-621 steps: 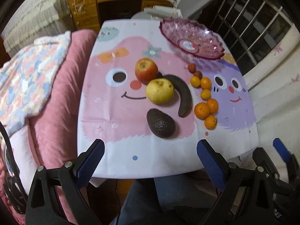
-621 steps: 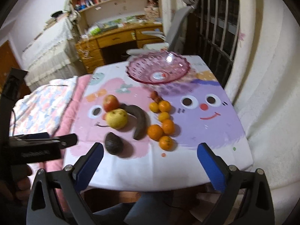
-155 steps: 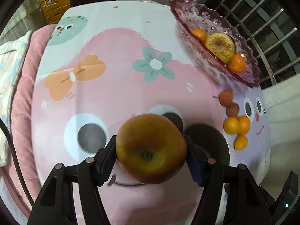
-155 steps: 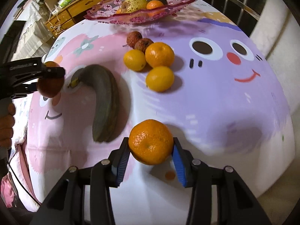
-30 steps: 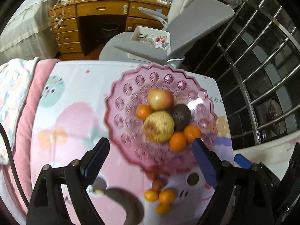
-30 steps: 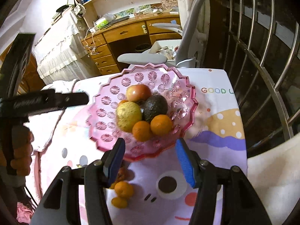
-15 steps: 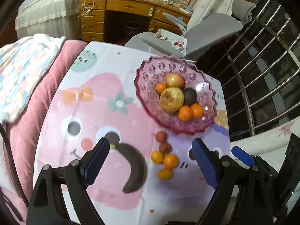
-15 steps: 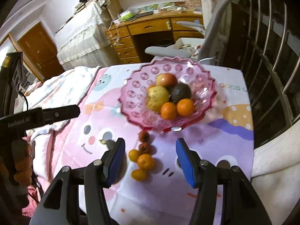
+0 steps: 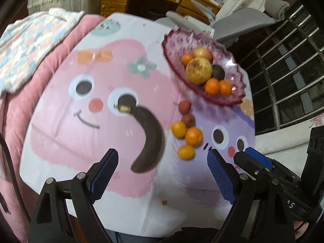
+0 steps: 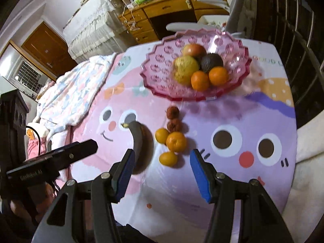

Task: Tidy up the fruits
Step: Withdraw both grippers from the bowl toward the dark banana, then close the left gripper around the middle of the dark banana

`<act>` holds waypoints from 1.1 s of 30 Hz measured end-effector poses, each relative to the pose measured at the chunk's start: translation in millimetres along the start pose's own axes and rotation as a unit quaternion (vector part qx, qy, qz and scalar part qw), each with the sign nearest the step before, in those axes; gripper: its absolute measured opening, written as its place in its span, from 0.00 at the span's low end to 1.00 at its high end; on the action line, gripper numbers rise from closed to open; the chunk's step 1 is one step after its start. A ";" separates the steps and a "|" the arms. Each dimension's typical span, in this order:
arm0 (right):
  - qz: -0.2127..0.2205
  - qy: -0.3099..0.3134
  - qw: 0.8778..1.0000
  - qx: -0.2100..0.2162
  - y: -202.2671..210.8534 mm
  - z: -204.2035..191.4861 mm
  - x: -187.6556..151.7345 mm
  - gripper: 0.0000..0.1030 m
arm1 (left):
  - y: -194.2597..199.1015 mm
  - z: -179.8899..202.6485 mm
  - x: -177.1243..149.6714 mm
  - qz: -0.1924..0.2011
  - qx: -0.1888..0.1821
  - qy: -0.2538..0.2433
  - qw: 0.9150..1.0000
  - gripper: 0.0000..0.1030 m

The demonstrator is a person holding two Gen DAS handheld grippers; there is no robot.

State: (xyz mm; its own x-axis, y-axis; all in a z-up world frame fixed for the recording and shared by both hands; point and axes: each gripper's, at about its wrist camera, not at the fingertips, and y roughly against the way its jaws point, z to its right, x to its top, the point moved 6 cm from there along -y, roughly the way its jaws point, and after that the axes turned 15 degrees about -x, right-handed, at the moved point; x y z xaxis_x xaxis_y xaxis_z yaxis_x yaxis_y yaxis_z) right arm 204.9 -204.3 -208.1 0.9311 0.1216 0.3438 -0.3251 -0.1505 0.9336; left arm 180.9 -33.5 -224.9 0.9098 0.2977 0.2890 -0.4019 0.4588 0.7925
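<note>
Left wrist view, nearest first: the left tongs (image 9: 162,170) stand wide apart with nothing between the blue pads, above the near part of the table (image 9: 60,141) and its cartoon-face cloth. At the lower right edge the right tongs (image 9: 253,162) show from the side.

Just past the pads lies the dark banana (image 9: 150,139), curved, its stem end toward the far side. To its right sits a cluster of three small oranges (image 9: 193,135), touching or nearly touching one another, and just beyond them two reddish-brown lychees (image 9: 184,107) in a row. Farther back on the right stands the pink bowl (image 9: 172,46); it holds a yellow pear (image 9: 198,70), an apple (image 9: 202,53) behind it, a dark avocado (image 9: 218,72) on the right, and three more oranges.

Right wrist view: the right tongs (image 10: 162,174) are partly parted and grip nothing. The left tongs (image 10: 60,158) reach in from the left edge. Beyond the pads come the banana (image 10: 139,141), the oranges (image 10: 176,141), the lychees (image 10: 172,112), then the bowl (image 10: 158,66) with pear (image 10: 185,68), apple (image 10: 194,49), avocado (image 10: 211,61) and two oranges at its near side. A wooden desk (image 10: 172,6) stands behind the table.
</note>
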 end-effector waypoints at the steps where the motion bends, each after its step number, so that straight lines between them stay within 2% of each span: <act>1: -0.007 0.002 1.000 0.000 -2.6 -1.1 -3.1 0.55 | -3.5 -2.7 -4.1 -0.002 0.000 0.005 1.000 0.86; 6: -0.023 0.028 0.999 -0.012 -20.0 -8.4 -20.5 0.55 | -20.3 -18.8 -16.0 -0.006 0.008 0.026 1.000 0.86; 10: -0.017 0.069 0.997 -0.035 -32.5 -15.7 -33.8 0.55 | -34.9 -31.5 -16.5 -0.008 0.011 0.041 0.999 0.86; 20: 0.019 0.159 0.984 -0.077 -74.3 -31.1 -54.2 0.55 | -79.3 -44.0 -5.3 -0.032 0.030 0.034 0.998 0.86; 25: 0.023 0.169 0.982 -0.082 -89.3 -33.7 -56.1 0.55 | -97.4 -44.6 6.9 -0.036 0.030 0.026 0.999 0.85; 33: 0.053 0.169 0.980 -0.090 -104.7 -36.2 -50.7 0.52 | -121.3 -52.9 18.1 -0.044 0.039 0.021 0.998 0.71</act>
State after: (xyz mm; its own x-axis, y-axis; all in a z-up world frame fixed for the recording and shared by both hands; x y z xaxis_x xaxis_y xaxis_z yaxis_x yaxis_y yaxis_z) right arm 185.7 -159.2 -319.6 0.7921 0.4382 0.4250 -0.4692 -0.0082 0.8830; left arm 240.7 -39.5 -344.1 0.9357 0.2944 0.1945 -0.3092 0.4187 0.8538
